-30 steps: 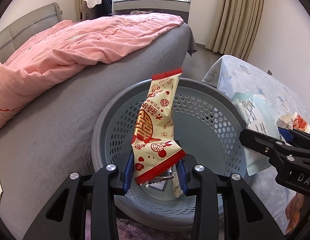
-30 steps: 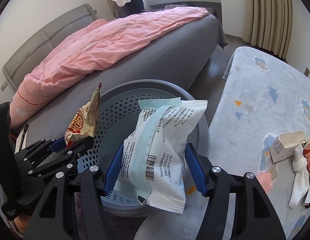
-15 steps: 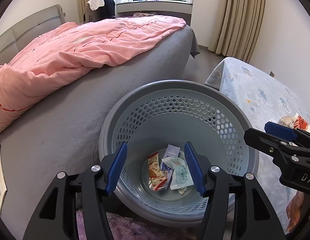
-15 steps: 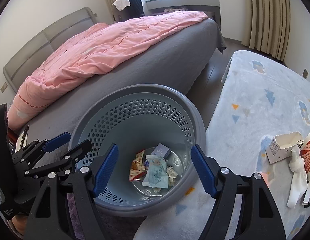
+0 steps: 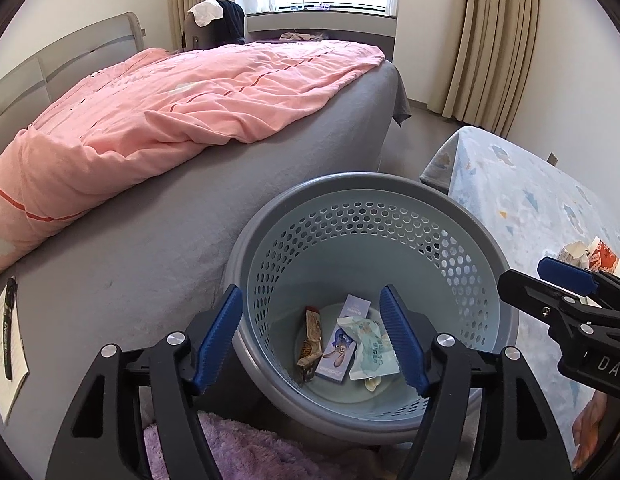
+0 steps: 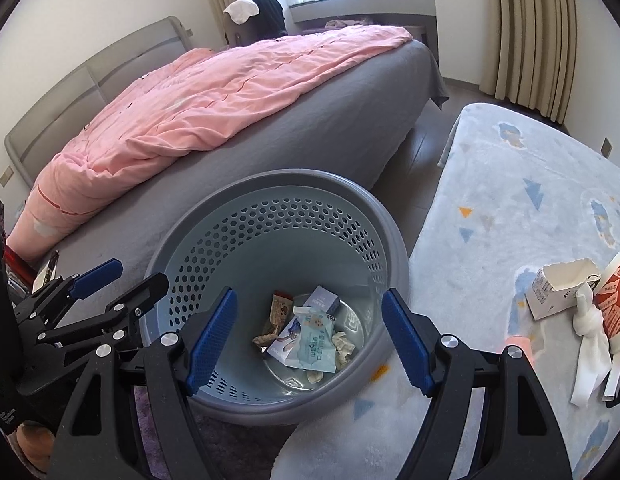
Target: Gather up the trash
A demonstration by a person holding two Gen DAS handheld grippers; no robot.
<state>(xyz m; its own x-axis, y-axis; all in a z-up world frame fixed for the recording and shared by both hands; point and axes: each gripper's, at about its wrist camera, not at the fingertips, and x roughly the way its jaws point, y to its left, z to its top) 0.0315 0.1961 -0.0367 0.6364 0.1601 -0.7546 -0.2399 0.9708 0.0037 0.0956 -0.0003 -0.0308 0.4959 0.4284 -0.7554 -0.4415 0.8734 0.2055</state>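
Two hand-held grippers, left hand-held gripper (image 5: 312, 336) and right hand-held gripper (image 6: 310, 334), hang with fingers spread apart and empty above a grey basket (image 5: 450, 216). Wrappers (image 6: 314, 342) lie on its bottom, straight below them. Beyond the basket stands a bed (image 5: 269, 168); right of the right one, a torn carton (image 6: 558, 288) lies on a rug (image 6: 510, 208).

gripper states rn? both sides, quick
Left gripper: open, holding nothing, above the basket.
Right gripper: open, holding nothing, above the same basket.
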